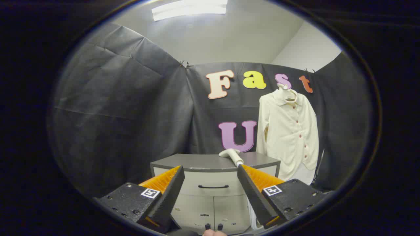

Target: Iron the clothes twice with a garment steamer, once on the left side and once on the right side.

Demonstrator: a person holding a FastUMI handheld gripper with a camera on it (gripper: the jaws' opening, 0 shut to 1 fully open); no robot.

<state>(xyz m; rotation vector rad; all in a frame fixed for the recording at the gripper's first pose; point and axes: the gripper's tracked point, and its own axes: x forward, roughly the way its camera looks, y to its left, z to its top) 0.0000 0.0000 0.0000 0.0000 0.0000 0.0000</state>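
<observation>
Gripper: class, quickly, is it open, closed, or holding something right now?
Gripper: open, fingers spread wide and holding nothing; the garment steamer lies on the cabinet beyond them.

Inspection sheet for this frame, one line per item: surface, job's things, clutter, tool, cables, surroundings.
Surface: grey cabinet top, beyond the fingers; drawer and doors below.
Job's things: steamer lies on the cabinet top, near its right side; shirt hangs on a hanger against the wall, right of the cabinet.
Clutter: nothing seen.
Tool: tool open, fingers spread, holding nothing, short of the cabinet.
Cables: a white hose or cord seems to drop from the steamer behind the right finger; its end is hidden.
Surroundings: black cloth wall, ceiling light.
</observation>
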